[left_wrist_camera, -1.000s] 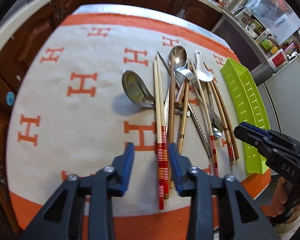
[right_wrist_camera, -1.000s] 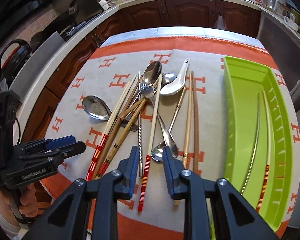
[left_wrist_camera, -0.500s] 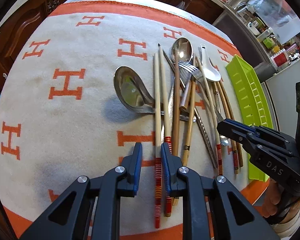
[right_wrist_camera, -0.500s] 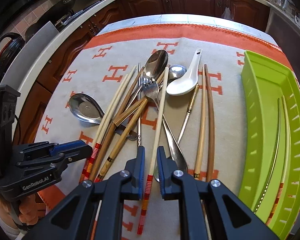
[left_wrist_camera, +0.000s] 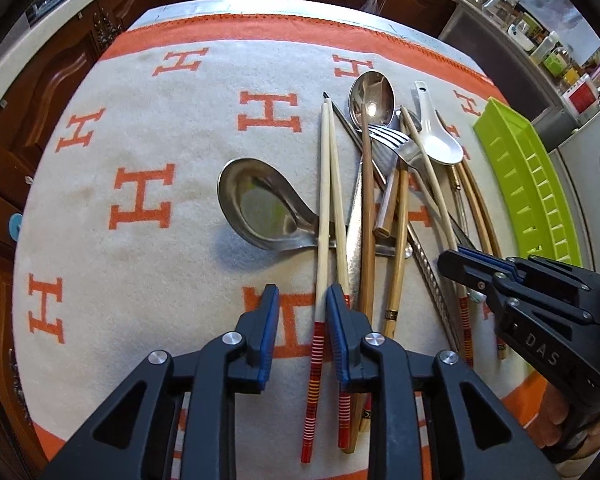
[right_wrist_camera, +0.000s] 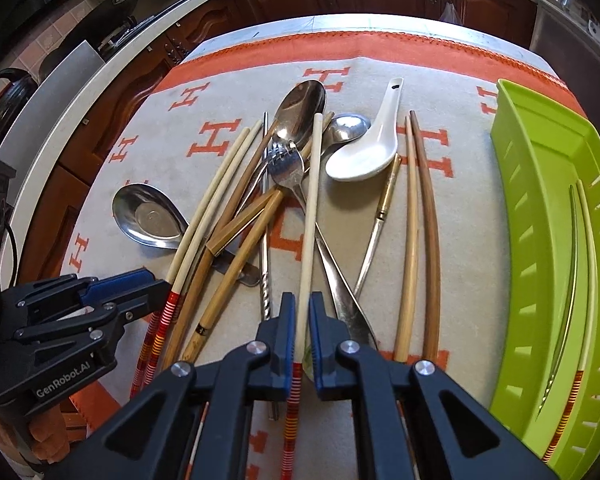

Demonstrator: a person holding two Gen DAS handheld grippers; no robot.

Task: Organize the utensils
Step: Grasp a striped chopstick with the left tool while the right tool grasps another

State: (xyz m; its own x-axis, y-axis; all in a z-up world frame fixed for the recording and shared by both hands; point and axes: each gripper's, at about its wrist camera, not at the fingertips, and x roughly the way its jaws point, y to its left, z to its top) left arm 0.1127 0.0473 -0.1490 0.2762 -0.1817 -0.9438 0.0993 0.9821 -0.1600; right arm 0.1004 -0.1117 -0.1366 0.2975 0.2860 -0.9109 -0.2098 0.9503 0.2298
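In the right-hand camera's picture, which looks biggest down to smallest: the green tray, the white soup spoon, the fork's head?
1. green tray, by far the largest, though it also sits near the camera.
2. white soup spoon.
3. fork's head, smallest.

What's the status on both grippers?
Right gripper just closing, pinching single chopstick. Left gripper just opening, straddling paired chopstick, no grip. Metal handle crowds right grip.

A tangled heap of wooden chopsticks, metal spoons and a fork (right_wrist_camera: 286,168) crowded the middle of the cream cloth with orange H marks (left_wrist_camera: 140,200). The cloth's left side lay bare, giving open passage. A lime-green slotted plastic tray (right_wrist_camera: 540,208) walled the right edge, just beside two long brown chopsticks (right_wrist_camera: 424,216). The black handheld left gripper (right_wrist_camera: 162,286) blocked the heap's near-left corner.
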